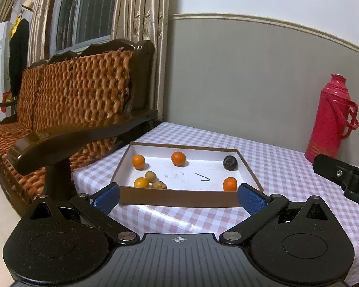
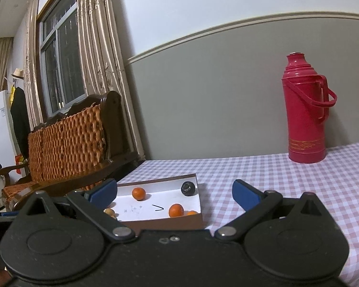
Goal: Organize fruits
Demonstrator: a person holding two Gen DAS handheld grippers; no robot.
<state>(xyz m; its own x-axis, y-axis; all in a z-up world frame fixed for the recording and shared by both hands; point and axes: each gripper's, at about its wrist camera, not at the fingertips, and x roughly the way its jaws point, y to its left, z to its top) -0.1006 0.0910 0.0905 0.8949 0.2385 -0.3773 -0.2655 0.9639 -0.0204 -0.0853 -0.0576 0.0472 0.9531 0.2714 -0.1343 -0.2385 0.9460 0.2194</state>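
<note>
A shallow brown box with a white floor (image 1: 189, 199) lies on the checked table. In it lie several small oranges, one at the back left (image 1: 138, 161) and one at the front right (image 1: 230, 184), a tan fruit (image 1: 150, 176), a brownish fruit (image 1: 159, 185) and a dark round fruit (image 1: 230, 162). My left gripper (image 1: 178, 197) is open and empty, just in front of the box's near wall. My right gripper (image 2: 174, 192) is open and empty, to the right of the box (image 2: 170, 223); the dark fruit (image 2: 188, 188) and oranges (image 2: 176, 210) show between its fingers.
A red thermos (image 1: 330, 117) stands at the back right of the table by the grey wall; it also shows in the right wrist view (image 2: 305, 110). A wooden sofa with woven cushions (image 1: 79, 95) stands close to the table's left edge. The right gripper's body (image 1: 344, 177) shows at the right edge.
</note>
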